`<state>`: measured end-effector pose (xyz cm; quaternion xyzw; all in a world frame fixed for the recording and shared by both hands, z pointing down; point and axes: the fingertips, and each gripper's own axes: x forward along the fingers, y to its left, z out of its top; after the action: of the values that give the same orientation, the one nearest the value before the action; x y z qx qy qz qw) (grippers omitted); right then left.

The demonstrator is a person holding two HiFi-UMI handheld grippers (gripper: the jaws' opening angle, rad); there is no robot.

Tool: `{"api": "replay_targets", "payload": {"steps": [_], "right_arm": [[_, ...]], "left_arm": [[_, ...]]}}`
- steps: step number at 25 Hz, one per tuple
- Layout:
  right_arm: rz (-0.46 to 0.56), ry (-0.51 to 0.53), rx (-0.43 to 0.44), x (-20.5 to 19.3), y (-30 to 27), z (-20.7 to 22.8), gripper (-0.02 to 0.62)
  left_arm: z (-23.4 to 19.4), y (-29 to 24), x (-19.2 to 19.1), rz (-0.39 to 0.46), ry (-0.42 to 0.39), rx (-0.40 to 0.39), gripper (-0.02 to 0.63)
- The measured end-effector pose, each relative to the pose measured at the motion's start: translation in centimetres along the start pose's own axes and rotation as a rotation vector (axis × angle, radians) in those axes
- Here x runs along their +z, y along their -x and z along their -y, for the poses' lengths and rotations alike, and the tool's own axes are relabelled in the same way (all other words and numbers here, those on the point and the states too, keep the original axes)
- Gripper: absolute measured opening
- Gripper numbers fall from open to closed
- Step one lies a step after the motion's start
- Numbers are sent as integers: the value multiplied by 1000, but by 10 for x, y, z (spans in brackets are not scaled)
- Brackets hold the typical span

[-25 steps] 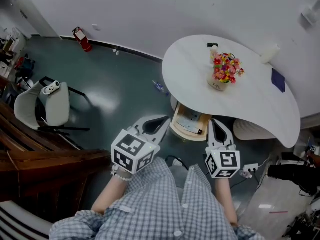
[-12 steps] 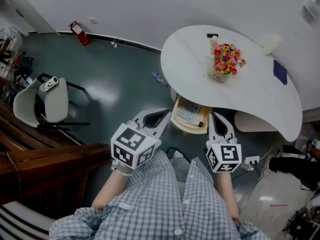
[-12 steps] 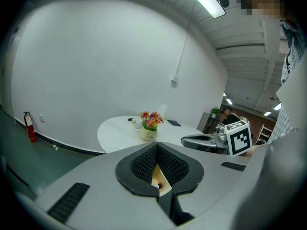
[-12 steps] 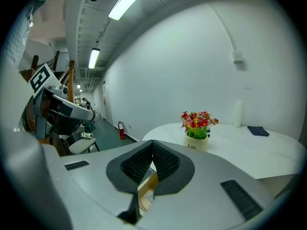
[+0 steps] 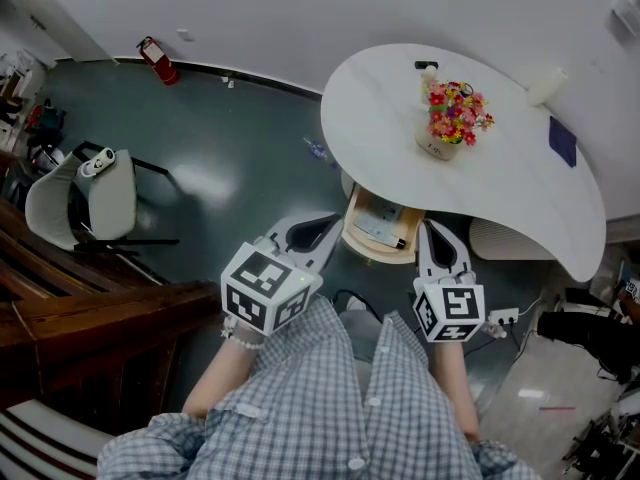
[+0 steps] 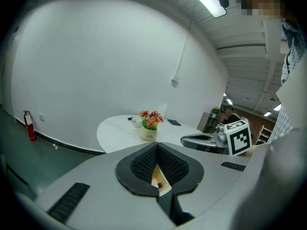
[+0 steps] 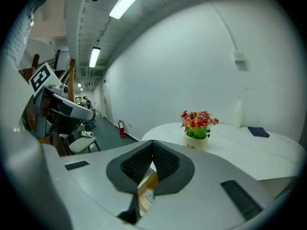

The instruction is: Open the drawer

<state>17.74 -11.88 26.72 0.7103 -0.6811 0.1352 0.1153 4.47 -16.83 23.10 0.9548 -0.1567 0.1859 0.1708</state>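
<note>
At frame centre the drawer (image 5: 380, 234) sticks out open from under the white desk (image 5: 520, 203), while the left claw (image 5: 332, 227) and right claw (image 5: 431, 231), both pressed together and empty, flank it, likely because the pull is finished.

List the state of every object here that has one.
drawer: open, pulled out from under the table
left gripper: shut, holding nothing
right gripper: shut, holding nothing
flower pot: upright on the table
</note>
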Motion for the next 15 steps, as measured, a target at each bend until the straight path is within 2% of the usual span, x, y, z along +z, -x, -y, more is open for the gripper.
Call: {"api": "replay_targets", "payload": {"steps": [15], "right_arm": [[-19, -3, 25, -5, -2, -6, 9]], "left_arm": [[0, 2, -2, 1, -2, 3, 5]]}}
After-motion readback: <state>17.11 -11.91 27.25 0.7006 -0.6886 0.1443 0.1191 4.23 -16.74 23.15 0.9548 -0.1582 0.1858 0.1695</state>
